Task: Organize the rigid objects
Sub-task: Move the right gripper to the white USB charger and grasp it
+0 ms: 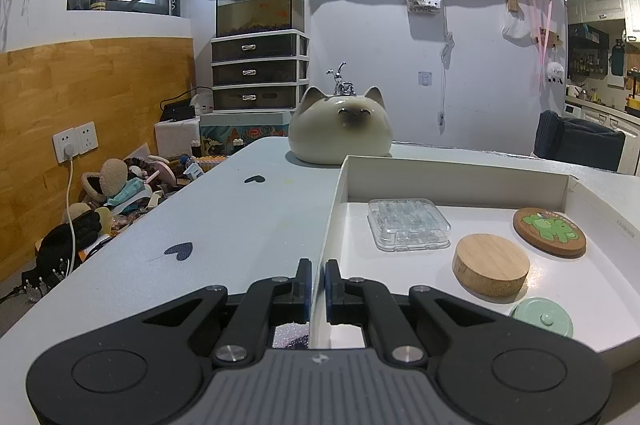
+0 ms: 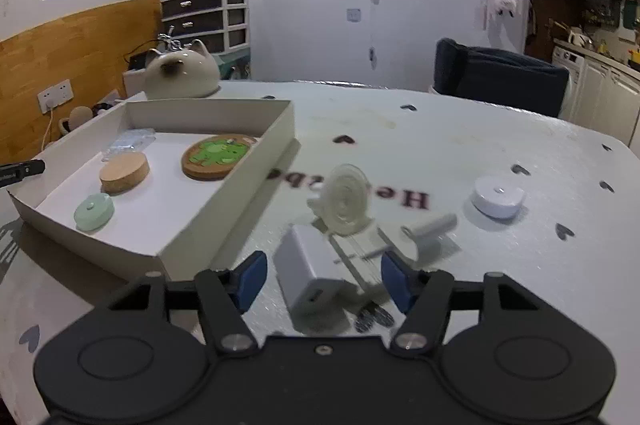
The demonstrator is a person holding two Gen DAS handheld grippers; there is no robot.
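Note:
A white cardboard tray (image 1: 452, 181) (image 2: 224, 209) holds a clear plastic case (image 1: 408, 225), a wooden lid (image 1: 490, 265) (image 2: 124, 172), a cork coaster with a green picture (image 1: 550, 232) (image 2: 218, 155) and a pale green lid (image 1: 542, 317) (image 2: 94, 212). My left gripper (image 1: 318, 289) is shut on the tray's left wall. My right gripper (image 2: 322, 275) is open around a white charger block (image 2: 310, 269) on the table. Beyond it lie a clear round piece (image 2: 346, 199), a small white cylinder (image 2: 430, 227) and a white round puck (image 2: 498, 197).
A ceramic cat-shaped pot (image 1: 340, 127) (image 2: 182, 69) stands behind the tray. The pale table (image 1: 224, 225) has dark heart marks and printed letters (image 2: 412, 199). A dark chair (image 2: 500, 77) stands at the far edge. Clutter lies on the floor at left (image 1: 112, 201).

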